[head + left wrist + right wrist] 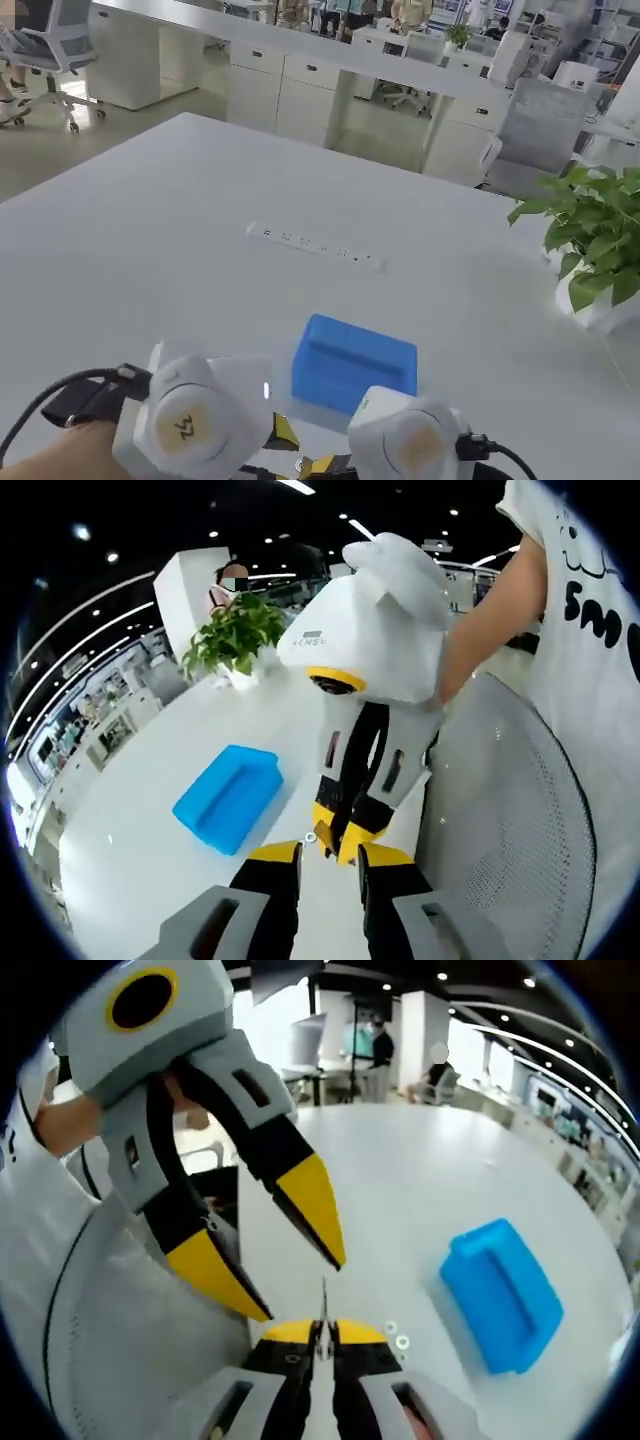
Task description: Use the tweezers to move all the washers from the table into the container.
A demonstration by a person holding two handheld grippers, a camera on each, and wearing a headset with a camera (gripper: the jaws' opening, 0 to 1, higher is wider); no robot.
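Grippers, two, both held low at the near edge of the white counter [150,250]. Left gripper [325,855]: fingers spread apart with nothing between them, pointing toward the other gripper. Right gripper [323,1332]: fingers pressed together on one pair of tweezers [323,1305], whose thin metal tips stick out forward over the counter.

Washers [402,1341], small metal rings: two countable, lying flat and close together on the counter just beside the right gripper's fingertips. A third may lie against them, but it is too small to tell. They sit between the tweezers and the container, apart from both.

Container [355,362], one: blue, rectangular, standing on the counter just beyond the two grippers. Its inside cannot be made out.

Power strip [313,245], one: white, set flat in the middle of the counter, well beyond the container.

Potted plant [598,230], one: green leaves, white pot, at the counter's right edge.

Mesh chair back [510,820], one: close beside the person, whose bare arm [490,610] and white printed T-shirt [590,630] show behind the right gripper.

Office chairs, desks and several people: in the room beyond.
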